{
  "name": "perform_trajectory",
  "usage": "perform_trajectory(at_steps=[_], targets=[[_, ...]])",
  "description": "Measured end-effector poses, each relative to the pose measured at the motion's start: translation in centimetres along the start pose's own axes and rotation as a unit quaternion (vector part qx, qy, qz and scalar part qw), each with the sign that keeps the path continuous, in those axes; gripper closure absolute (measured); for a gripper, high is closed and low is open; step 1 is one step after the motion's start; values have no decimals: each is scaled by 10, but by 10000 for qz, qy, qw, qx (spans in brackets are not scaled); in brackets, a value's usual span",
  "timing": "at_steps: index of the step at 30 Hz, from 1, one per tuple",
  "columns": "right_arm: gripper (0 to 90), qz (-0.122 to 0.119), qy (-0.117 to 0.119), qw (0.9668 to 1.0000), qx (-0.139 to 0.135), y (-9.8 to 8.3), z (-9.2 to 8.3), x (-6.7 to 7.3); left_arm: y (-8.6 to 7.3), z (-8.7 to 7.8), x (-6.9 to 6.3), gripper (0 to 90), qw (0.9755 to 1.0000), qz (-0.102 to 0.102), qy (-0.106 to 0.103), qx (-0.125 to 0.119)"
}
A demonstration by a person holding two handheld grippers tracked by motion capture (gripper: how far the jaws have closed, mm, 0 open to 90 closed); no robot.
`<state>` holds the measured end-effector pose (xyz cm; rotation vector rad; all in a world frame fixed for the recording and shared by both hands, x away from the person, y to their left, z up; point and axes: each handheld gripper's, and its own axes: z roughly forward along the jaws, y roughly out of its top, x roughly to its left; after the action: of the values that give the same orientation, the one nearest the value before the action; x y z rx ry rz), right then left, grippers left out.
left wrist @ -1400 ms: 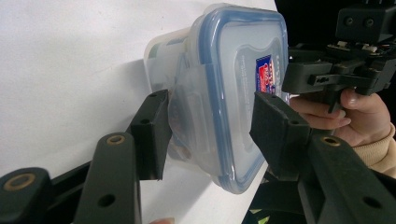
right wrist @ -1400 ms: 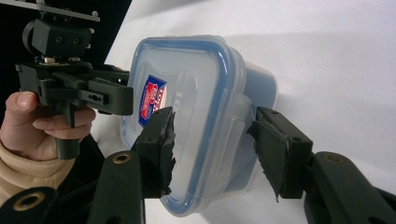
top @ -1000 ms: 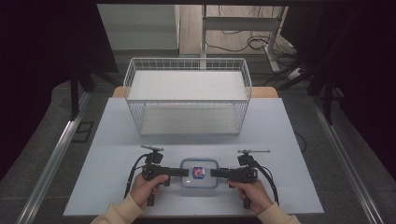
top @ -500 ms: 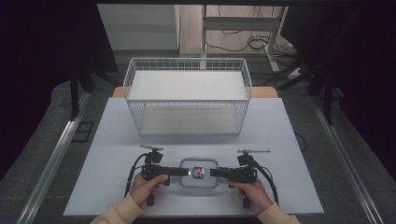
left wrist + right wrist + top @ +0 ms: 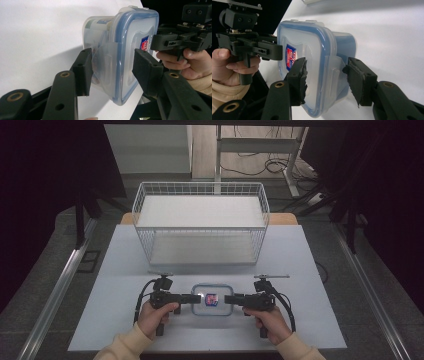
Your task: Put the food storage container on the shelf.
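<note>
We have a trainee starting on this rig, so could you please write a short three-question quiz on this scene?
1. True or false: the wire basket holds the lidded container.
2. What does each gripper grasp? A) a side latch flap B) the basket rim C) a cable
3. What colour is the lid's rim?

Key:
1. False; it sits on the table, apart from the basket.
2. A; left gripper and right gripper each take one flap.
3. Blue.

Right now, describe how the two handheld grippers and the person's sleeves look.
Both the left gripper and right gripper are matte black, with flat rectangular pads, brass-ringed pivots and black cables looping back. The right gripper's pads look frayed. The sleeves are cream and ribbed.
</note>
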<state>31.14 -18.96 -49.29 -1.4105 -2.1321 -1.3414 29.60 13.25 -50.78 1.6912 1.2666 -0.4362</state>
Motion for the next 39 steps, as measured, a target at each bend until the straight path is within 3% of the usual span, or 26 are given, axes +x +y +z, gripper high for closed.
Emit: perform_trajectory(at_steps=[4, 14, 39], targets=[[513, -46, 1, 10000, -22, 6, -2, 2, 9, -4, -5, 509, 10000, 61, 14, -55], [512, -430, -16, 9989, -165, 39, -14, 28, 29, -29, -25, 510, 9989, 309, 32, -356], [511, -990, 19, 9944, -361, 108, -21, 67, 79, -70, -47, 509, 9946, 558, 86, -865]])
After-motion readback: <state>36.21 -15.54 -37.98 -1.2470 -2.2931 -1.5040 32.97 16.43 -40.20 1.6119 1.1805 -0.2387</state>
